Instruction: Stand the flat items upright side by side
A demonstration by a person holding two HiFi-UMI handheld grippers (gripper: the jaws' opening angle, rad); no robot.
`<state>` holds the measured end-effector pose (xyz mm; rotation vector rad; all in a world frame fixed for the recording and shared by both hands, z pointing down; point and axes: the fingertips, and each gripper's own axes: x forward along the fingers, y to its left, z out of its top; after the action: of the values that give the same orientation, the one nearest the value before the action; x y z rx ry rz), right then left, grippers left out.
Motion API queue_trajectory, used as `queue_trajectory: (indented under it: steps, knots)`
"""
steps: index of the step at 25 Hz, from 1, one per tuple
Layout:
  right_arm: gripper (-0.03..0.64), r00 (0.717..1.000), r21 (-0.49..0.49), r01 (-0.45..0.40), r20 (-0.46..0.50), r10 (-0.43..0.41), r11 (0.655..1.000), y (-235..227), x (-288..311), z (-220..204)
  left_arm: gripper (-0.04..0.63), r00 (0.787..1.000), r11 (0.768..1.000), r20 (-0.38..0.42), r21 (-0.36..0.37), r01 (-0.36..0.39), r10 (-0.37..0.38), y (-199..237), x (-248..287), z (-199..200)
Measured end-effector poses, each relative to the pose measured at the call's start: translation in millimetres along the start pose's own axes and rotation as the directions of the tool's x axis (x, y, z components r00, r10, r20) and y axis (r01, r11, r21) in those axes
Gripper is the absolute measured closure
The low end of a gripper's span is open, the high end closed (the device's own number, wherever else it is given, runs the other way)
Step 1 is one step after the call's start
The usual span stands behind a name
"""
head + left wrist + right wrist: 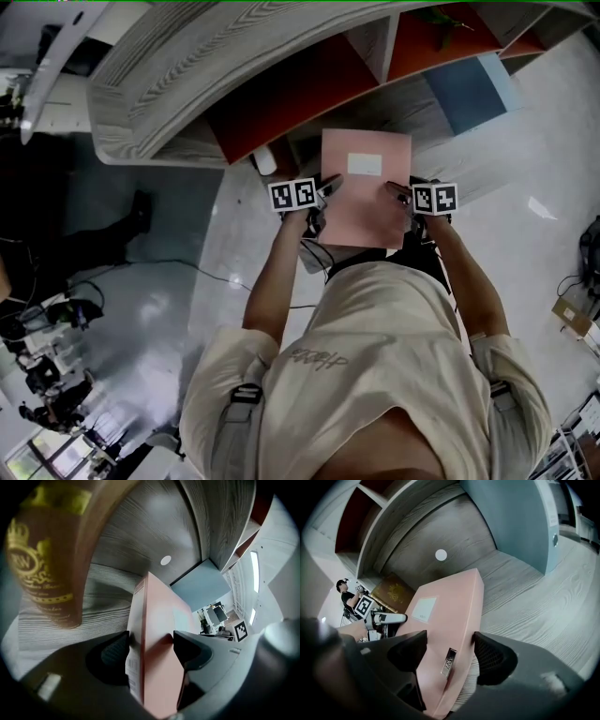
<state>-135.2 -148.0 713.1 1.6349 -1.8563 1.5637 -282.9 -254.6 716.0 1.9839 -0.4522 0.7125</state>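
Observation:
A flat pink box (366, 202) with a white label (364, 164) is held between both grippers in front of the wooden shelf (169, 84). My left gripper (323, 195) grips its left edge. In the left gripper view the box (159, 639) stands edge-on and both pads press its faces, so the left gripper (151, 644) is shut on it. My right gripper (403, 195) holds the right edge. In the right gripper view the box (445, 606) slants over the shelf board, and the right gripper (449, 648) is shut across it near a metal clasp (449, 660).
A brown box with a gold crest (47, 550) stands close on the left, and the same brown box (393, 592) lies beyond the pink box's far left corner. A blue-grey divider panel (511, 517) rises on the right. Red-backed compartments (291, 94) lie above. A cable (187, 267) crosses the white floor.

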Motion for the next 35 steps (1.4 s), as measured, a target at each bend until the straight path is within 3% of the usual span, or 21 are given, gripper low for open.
queue_trajectory:
  steps: [6,14,19,26,31,35]
  knots:
    - [0.301,0.998,-0.148,-0.008,0.06,0.017,0.989,13.1,-17.8,25.5,0.29,0.996,1.0,0.085,0.03,0.009,-0.011,-19.9,-19.2,9.5]
    - [0.302,0.991,-0.378,-0.007,0.122,0.057,0.926,40.7,-46.3,52.1,0.302,0.981,0.998,0.191,0.07,0.006,-0.02,-48.3,-54.1,9.7]
    - [0.304,0.979,-0.525,0.014,0.179,0.095,0.851,54.5,-62.2,74.3,0.315,0.955,0.99,0.296,0.134,-0.036,-0.005,-73.3,-81.6,25.0]
    - [0.305,0.968,-0.67,0.062,0.222,0.12,0.739,69.5,-79.7,82.7,0.331,0.931,0.978,0.365,0.201,-0.048,-0.029,-94.1,-102.8,15.2]
    - [0.31,0.956,-0.738,0.111,0.263,0.133,0.665,71.1,-89.6,93.0,0.345,0.907,0.956,0.416,0.288,-0.064,-0.065,-111.5,-112.2,13.1]
    - [0.311,0.951,-0.779,0.147,0.28,0.128,0.609,66.1,-97.5,87.8,0.347,0.908,0.93,0.413,0.356,-0.091,-0.069,-124.1,-112.1,-2.1]
